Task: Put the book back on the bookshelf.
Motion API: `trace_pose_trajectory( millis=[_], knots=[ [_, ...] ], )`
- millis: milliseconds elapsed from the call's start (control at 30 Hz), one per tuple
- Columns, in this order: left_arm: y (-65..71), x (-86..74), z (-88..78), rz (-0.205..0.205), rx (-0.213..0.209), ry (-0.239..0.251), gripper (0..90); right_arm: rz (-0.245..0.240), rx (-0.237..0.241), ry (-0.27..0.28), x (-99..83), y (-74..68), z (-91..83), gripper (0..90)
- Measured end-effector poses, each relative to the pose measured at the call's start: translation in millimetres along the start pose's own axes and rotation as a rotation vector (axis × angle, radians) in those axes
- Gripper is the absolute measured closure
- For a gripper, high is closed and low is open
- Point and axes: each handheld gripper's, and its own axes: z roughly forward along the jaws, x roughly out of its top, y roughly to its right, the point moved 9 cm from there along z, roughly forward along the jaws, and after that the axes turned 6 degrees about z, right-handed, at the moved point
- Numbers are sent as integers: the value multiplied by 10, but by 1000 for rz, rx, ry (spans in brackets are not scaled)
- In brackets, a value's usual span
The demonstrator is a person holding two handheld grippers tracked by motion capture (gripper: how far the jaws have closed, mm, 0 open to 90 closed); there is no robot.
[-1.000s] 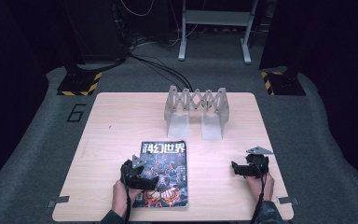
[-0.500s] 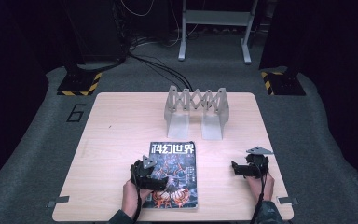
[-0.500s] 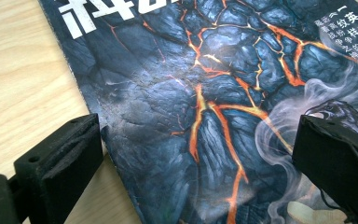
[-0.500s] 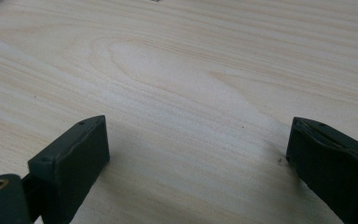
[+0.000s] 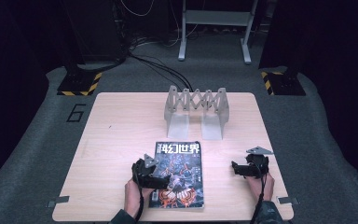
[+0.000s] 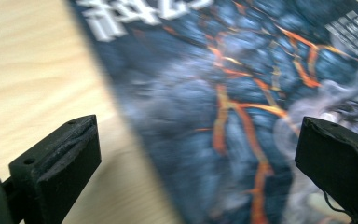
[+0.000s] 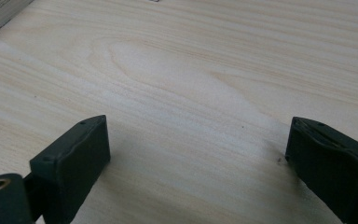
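Note:
A magazine (image 5: 182, 163) with a dark cover, orange streaks and white title characters lies flat on the wooden table (image 5: 116, 140), near the front edge. My left gripper (image 5: 164, 180) sits over the magazine's left edge, held by a hand. In the left gripper view it (image 6: 196, 140) is open, its jaws wide apart. The magazine cover (image 6: 242, 93) and its left edge lie between and beyond them. My right gripper (image 5: 236, 168) rests to the right of the magazine, apart from it. It (image 7: 198, 149) is open over bare wood.
A grey folding rack (image 5: 196, 111) with a scissor-lattice top stands at the back middle of the table. Dark floor with cables surrounds the table, and a "6" mark (image 5: 76, 113) lies at the left.
The magazine and my left gripper have shifted to the right and slightly toward the front edge. The right gripper has stayed in place.

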Motion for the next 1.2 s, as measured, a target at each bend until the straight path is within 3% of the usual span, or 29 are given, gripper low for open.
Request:
trace_pose_trajectory(
  millis=[33,100,233,333,433,500,533,600,633,700,733,800,833,900,1033,1100,1200],
  knots=[
    [0,0,0,0,0,0,2,0,0,0,0,0,0,59],
    [-225,-34,-74,-34,44,20,2,3,-1,4,1,-2,-2,65],
    [-430,-115,-105,-56,85,6,2,3,-1,-3,4,-2,-8,80],
    [-461,-149,-86,-50,92,-2,2,26,16,-3,11,-18,-28,91],
    [-463,-186,-49,-42,92,-11,1,38,38,15,78,-118,-99,90],
    [-481,-190,-43,-46,94,-9,2,42,65,25,145,-255,-162,101],
    [-487,-194,-27,-58,101,-2,2,29,101,18,203,-409,-194,116],
    [-493,-207,-25,-48,96,-12,2,9,135,9,252,-571,-209,132],
    [-498,-218,-10,-51,104,-9,2,9,135,9,252,-571,-209,132],
    [-496,-228,-12,-36,112,-14,2,-14,201,-19,300,-846,-183,148],
    [-497,-229,-15,-32,109,-18,2,-14,201,-19,300,-846,-183,148],
    [-494,-229,-13,-33,110,-18,2,-37,225,-34,313,-987,-156,176],
    [-498,-228,-10,-32,114,-15,2,-59,252,-72,303,-1170,-99,202],
    [-497,-229,-9,-31,114,-15,2,-79,266,-112,278,-1299,-40,234],
    [-495,-233,-12,-25,112,-21,2,-107,276,-166,245,-1401,45,275],
    [-487,-236,-13,-28,109,-24,2,-115,280,-221,210,-1477,109,307],
    [-487,-236,-12,-28,109,-23,2,-123,275,-235,206,-1502,134,322]
  ],
)
